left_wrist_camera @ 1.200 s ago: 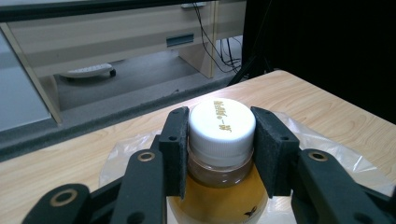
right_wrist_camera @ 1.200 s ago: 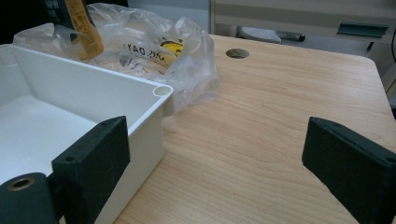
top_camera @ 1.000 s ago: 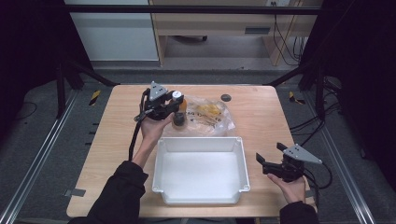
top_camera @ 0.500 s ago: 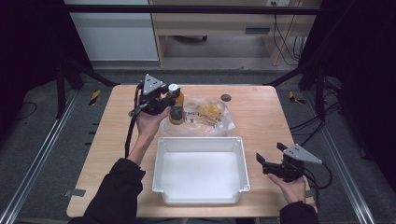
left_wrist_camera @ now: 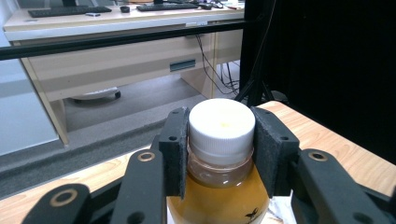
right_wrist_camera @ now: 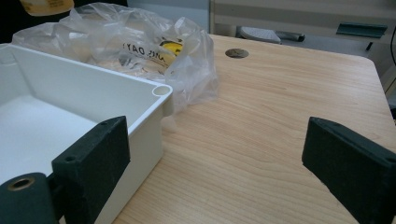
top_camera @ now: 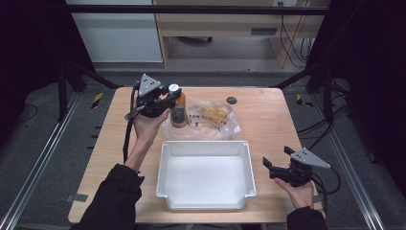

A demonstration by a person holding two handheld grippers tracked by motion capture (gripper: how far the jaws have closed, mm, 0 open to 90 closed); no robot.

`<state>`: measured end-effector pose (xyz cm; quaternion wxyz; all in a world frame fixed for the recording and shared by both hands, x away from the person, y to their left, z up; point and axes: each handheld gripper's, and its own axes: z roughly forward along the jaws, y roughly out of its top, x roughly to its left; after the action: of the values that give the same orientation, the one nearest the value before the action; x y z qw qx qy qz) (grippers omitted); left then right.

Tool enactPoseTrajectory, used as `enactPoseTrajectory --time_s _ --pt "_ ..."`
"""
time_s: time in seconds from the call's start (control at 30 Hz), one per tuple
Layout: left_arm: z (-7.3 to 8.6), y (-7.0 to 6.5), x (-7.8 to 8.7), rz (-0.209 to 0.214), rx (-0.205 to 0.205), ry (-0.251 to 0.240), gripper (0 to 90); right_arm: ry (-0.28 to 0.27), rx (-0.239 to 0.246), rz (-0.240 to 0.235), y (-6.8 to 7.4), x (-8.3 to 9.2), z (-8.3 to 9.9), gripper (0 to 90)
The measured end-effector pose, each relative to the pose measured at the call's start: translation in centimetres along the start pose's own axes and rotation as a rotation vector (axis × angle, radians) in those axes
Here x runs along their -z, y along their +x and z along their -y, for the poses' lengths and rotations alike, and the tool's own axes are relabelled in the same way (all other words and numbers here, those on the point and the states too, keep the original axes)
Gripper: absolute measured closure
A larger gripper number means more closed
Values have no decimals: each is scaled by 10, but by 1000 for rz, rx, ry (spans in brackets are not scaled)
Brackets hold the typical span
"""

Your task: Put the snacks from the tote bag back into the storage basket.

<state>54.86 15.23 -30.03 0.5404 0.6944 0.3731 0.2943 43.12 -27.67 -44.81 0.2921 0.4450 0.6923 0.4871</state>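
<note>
Orange bottle (left_wrist_camera: 219, 182) with a white cap (left_wrist_camera: 221, 126), squeezed at the neck between the pads of the left gripper (top_camera: 168, 101), up off the table (top_camera: 268, 120). Crinkly plastic bag (top_camera: 210, 117) just under and beside it. White tray (top_camera: 206, 143) nearer the person. Right gripper (top_camera: 280, 163) wide open, holding nothing, just beside the tray's corner.

Your bottle (left_wrist_camera: 219, 186) shows amber contents under a white ribbed cap (left_wrist_camera: 221, 123), set between black gripper pads (left_wrist_camera: 274, 149). The bin (top_camera: 206, 148) is plain white; the bag (top_camera: 225, 125) is clear plastic with yellow and black print. The table (top_camera: 268, 120) is light wood grain.
</note>
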Motion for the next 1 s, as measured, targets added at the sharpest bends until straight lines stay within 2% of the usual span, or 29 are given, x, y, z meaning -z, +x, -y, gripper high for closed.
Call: enactPoseTrajectory --time_s 0.13,0.4,1.0 --pt "-3 -3 7 14 8 -12 588 -2 2 2 0 1 0 79" --pt "-5 -15 20 26 -24 -23 588 -2 2 5 0 1 0 79" --pt "3 -37 46 77 -45 -24 588 -2 4 7 0 2 0 80"
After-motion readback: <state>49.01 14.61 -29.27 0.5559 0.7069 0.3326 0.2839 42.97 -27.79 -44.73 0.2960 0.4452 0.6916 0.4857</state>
